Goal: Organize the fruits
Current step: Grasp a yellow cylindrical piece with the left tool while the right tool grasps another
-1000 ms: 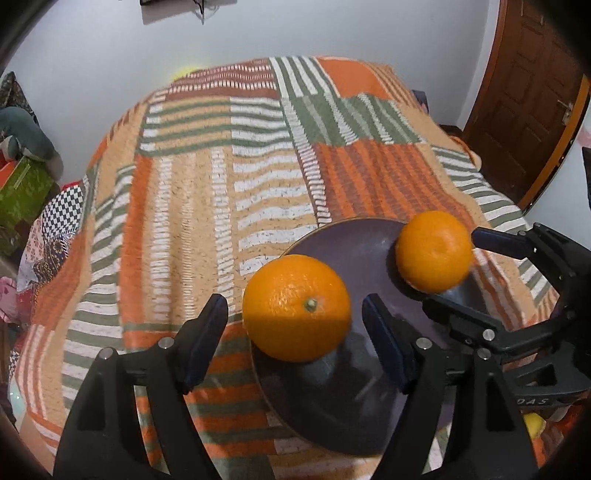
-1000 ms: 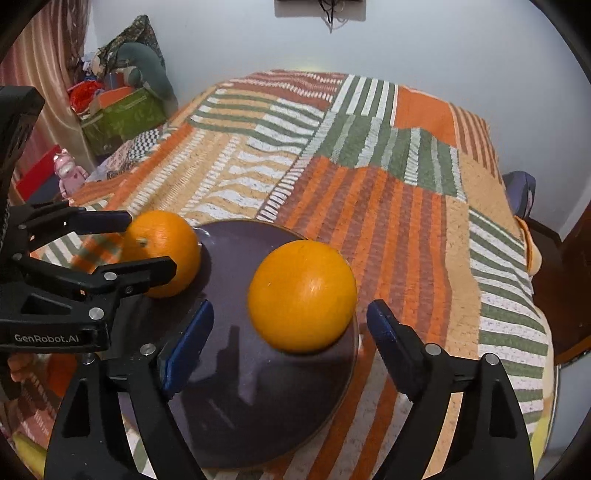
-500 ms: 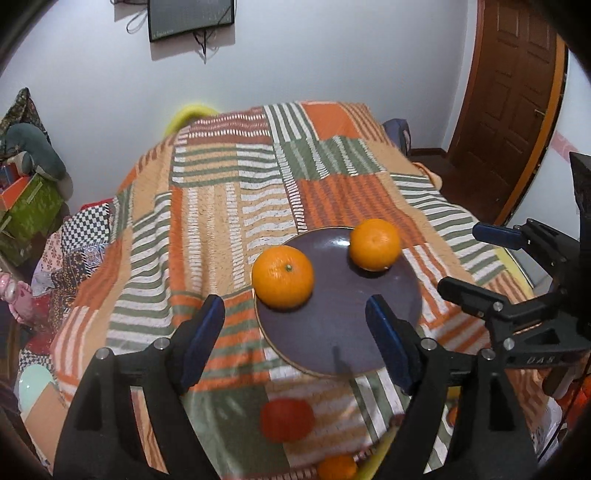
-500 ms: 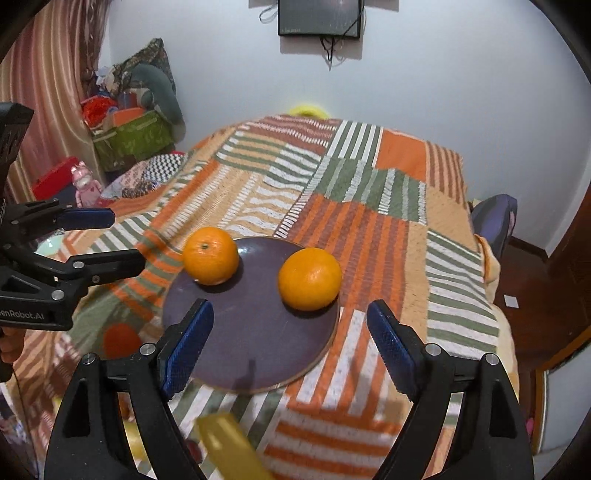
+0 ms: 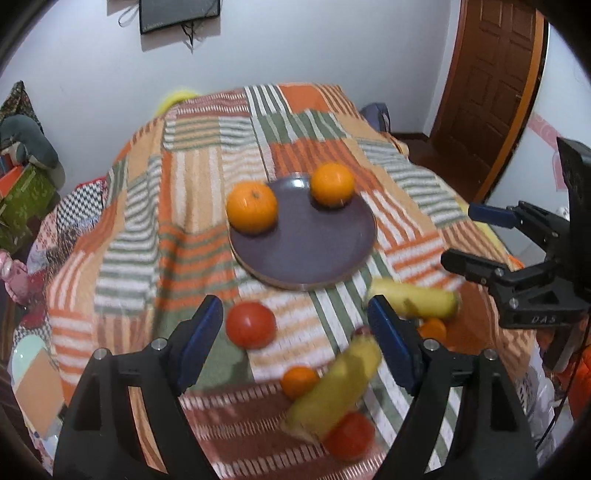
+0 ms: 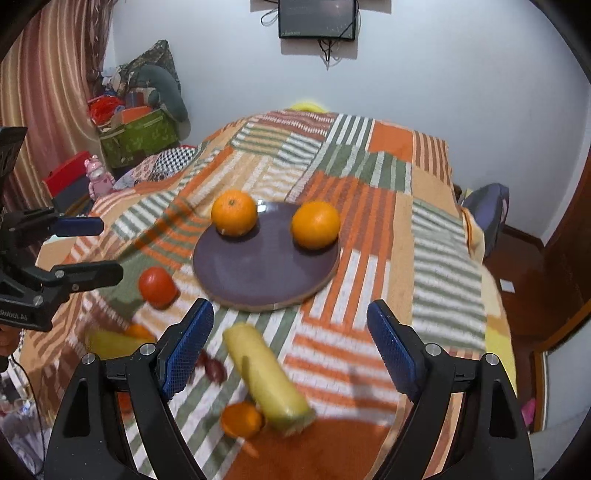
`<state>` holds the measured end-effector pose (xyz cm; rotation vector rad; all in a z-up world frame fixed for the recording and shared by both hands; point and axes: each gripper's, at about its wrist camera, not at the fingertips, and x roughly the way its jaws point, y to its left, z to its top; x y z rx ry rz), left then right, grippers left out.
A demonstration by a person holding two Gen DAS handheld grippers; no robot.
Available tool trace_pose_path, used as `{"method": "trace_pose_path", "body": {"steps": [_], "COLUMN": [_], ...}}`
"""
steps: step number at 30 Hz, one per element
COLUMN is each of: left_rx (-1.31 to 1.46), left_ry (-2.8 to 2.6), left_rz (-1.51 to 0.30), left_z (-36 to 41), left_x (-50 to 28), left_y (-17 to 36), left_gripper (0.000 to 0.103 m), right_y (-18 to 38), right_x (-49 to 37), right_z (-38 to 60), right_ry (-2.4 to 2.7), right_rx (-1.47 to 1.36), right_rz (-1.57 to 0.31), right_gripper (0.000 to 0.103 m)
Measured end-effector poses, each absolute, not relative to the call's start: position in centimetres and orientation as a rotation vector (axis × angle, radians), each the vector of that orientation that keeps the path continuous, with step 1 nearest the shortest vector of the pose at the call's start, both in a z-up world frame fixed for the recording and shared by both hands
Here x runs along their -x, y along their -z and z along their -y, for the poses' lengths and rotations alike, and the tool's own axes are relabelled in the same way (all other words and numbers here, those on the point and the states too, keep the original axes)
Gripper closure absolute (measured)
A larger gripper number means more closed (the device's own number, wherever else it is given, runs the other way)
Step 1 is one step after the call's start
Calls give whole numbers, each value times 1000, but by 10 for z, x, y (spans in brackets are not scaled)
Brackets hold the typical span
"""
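Note:
Two oranges sit on the dark purple plate (image 5: 306,254): one (image 5: 252,212) at its left rim, one (image 5: 331,184) at the far rim. In the right wrist view the same oranges (image 6: 234,212) (image 6: 316,224) rest on the plate (image 6: 258,280). Nearer me on the striped cloth lie a red tomato (image 5: 251,325), a small orange (image 5: 299,382), two yellow fruits (image 5: 336,384) (image 5: 417,301) and another red fruit (image 5: 349,435). My left gripper (image 5: 293,310) is open and empty, back from the plate. My right gripper (image 6: 290,314) is open and empty above a yellow fruit (image 6: 269,376).
The patchwork cloth (image 6: 369,184) covers a bed that drops off at its right side, towards a wooden door (image 5: 487,92). Boxes and toys (image 6: 136,129) are piled at the left wall. A screen (image 6: 317,18) hangs on the far wall.
Both grippers have drawn back and up from the plate, leaving the two oranges on it. The loose fruits at the near edge have come into view.

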<state>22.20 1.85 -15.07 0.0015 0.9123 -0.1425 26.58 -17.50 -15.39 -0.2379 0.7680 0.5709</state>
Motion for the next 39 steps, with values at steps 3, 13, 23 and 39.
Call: {"method": "trace_pose_path", "body": {"steps": [3, 13, 23, 39], "left_rx": [2, -25, -141, -68], "left_ry": [165, 256, 312, 228], "left_rz": [-954, -1010, -1029, -997], "left_z": [-11, 8, 27, 0], "left_x": [-213, -205, -210, -209], "left_y": [168, 202, 223, 213], "left_gripper": [22, 22, 36, 64], "right_y": [169, 218, 234, 227], "right_x": [-260, -266, -271, -267], "right_z": [178, 171, 159, 193], "right_ry": [-578, -602, -645, -605], "right_rx": [225, 259, 256, 198], "right_rz": [-807, -937, -986, -994], "right_gripper": [20, 40, 44, 68]}}
